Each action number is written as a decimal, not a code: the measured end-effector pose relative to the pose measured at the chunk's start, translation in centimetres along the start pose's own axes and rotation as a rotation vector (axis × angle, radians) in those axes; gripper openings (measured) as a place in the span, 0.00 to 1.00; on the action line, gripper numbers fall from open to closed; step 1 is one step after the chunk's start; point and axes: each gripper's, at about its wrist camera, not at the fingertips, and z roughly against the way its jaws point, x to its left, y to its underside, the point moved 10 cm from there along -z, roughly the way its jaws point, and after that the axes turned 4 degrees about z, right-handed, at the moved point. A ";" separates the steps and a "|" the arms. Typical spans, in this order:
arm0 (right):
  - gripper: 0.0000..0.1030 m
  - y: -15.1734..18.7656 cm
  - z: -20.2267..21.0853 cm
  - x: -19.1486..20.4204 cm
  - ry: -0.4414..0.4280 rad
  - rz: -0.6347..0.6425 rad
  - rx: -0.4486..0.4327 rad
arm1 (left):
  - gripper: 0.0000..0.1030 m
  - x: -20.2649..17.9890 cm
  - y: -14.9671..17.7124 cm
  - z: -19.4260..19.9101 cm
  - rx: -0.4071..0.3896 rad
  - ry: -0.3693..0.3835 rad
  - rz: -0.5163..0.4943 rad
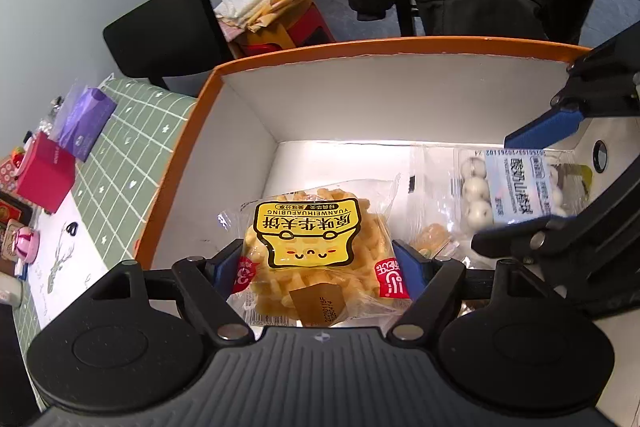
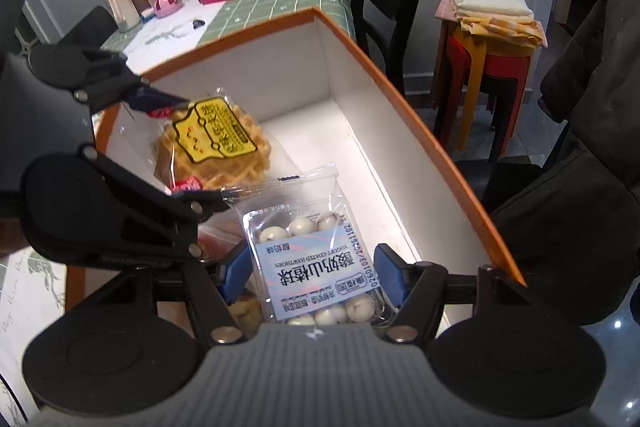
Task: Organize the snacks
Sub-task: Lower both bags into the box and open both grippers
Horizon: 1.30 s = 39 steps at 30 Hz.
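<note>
Snacks going into the orange-rimmed box (image 1: 256, 61)

Left claw (image 1: 320, 263) pinches the waffle pack (image 1: 308, 239) at 9 o'clock; right claw (image 2: 310, 277) pinches the yogurt hawthorn-ball bag (image 2: 316, 263) at 3. Releasing together risks packs overlapping, claws bumping.

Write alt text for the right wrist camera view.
The right gripper holds a packet of yogurt-coated hawthorn balls over an orange-rimmed white box; beside it, the left gripper holds a waffle packet.

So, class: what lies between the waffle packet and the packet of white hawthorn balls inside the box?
In the left wrist view, a small clear packet of orange-yellow snack lies on the box floor between the waffle packet and the hawthorn ball packet.
</note>
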 end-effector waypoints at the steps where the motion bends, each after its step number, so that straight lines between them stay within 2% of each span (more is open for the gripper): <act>1: 0.63 0.0 0.1 0.0 -0.004 -0.006 0.000 | 0.86 -0.1 -0.1 -0.1 0.000 -0.010 -0.012; 4: 0.63 0.2 0.0 -0.2 -0.011 -0.019 0.012 | 0.87 -0.2 -0.4 -0.7 0.006 -0.029 -0.027; 9: 0.62 0.7 -0.3 -0.2 0.004 -0.011 0.038 | 0.87 0.0 -1.1 -0.9 -0.002 -0.009 0.029; 13: 0.59 0.9 -0.4 0.0 0.005 0.011 0.051 | 0.87 0.6 -2.0 -0.9 -0.027 -0.024 0.089; 15: 0.58 0.9 -0.4 0.0 0.001 0.006 0.051 | 0.87 0.4 -2.0 -1.2 -0.013 0.015 0.116; 17: 0.58 0.8 -0.3 0.0 0.003 0.008 0.050 | 0.87 -0.8 -1.6 -1.6 0.024 0.085 0.095; 20: 0.58 1.1 -0.3 0.1 0.010 0.027 0.058 | 0.87 -1.4 -1.5 -1.7 0.020 0.069 0.068; 24: 0.67 0.9 0.5 0.3 -0.003 0.019 0.045 | 0.92 -1.8 -1.6 -1.8 0.021 0.075 0.062; 26: 0.68 0.8 0.9 0.5 -0.003 0.024 0.037 | 0.92 -1.8 -1.6 -1.7 0.014 0.090 0.071; 31: 0.68 0.9 1.7 0.7 0.010 0.034 0.031 | 0.96 -1.6 -2.2 -0.9 -0.027 0.170 0.168; 33: 0.68 1.0 1.8 0.8 0.015 0.039 0.027 | 1.00 -1.4 -2.3 -0.6 -0.031 0.218 0.219; 36: 0.68 1.0 2.0 0.9 0.023 0.045 0.026 | 1.00 -1.1 -2.6 0.2 -0.053 0.297 0.300; 39: 0.68 1.0 2.1 1.0 0.026 0.047 0.025 | 1.00 -0.4 -3.1 1.3 -0.096 0.304 0.334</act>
